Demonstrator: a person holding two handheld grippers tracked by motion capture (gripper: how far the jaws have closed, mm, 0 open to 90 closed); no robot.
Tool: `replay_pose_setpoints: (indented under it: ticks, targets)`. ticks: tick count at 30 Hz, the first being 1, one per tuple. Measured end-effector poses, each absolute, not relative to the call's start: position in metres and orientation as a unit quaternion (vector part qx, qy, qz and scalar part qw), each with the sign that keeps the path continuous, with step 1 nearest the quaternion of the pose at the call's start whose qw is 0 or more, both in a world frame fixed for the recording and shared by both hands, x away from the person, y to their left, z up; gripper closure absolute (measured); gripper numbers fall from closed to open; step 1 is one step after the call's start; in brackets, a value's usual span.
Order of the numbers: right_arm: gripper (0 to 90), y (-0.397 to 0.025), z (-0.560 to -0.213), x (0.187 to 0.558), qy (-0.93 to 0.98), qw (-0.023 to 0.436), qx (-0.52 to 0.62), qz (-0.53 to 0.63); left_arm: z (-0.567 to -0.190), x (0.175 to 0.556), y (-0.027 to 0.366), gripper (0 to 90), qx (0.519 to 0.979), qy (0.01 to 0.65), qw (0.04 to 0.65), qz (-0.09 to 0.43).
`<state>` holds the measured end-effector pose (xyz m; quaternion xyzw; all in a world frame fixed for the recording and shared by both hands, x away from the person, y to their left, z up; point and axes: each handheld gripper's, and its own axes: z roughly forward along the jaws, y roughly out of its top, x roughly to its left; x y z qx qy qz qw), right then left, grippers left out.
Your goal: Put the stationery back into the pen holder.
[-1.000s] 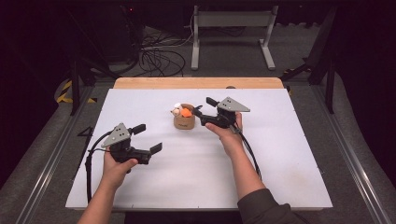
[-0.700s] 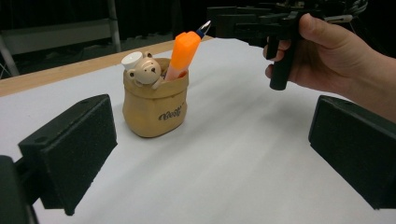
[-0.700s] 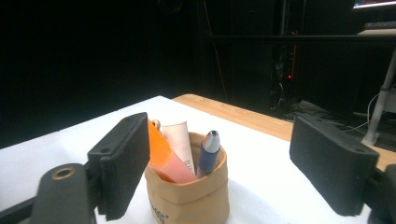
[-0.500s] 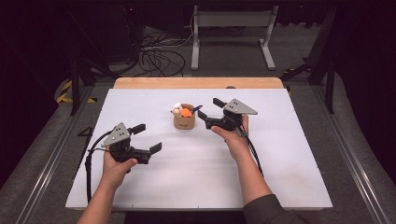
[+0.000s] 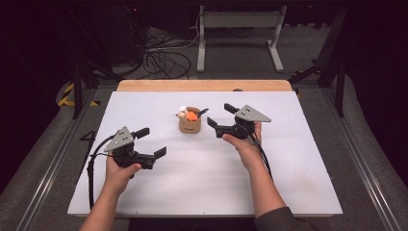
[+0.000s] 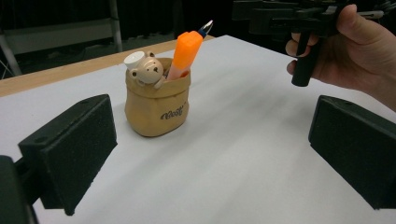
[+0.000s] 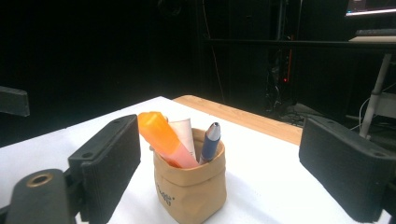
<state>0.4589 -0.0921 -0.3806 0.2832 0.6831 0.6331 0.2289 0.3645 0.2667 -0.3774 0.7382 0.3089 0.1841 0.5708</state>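
My right gripper [image 5: 220,117] hangs just right of the tan pouch-shaped pen holder [image 5: 190,126], jaws spread wide, nothing between them; my left gripper [image 5: 153,143] waits well to its near left, jaws apart and empty too; the holder stands upright on the white table [image 5: 298,192], toward the far middle; it looks soft-walled, crumpled, light, apt to tip; the orange highlighter [image 7: 164,139] is stiff, smooth plastic, so I'd pinch its raised end; beside it a blue pen [image 7: 209,141] and a bear figure [image 6: 146,70].
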Motion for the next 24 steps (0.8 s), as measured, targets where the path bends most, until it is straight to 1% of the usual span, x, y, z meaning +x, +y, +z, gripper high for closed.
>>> replay_pose_setpoints:
  ticks: [24]
  targets:
    - [10.0,-0.128,-0.389,0.431,0.682,0.229,0.295,0.63,-0.377,0.363,0.266,1.6,0.737,0.309,0.571,0.187]
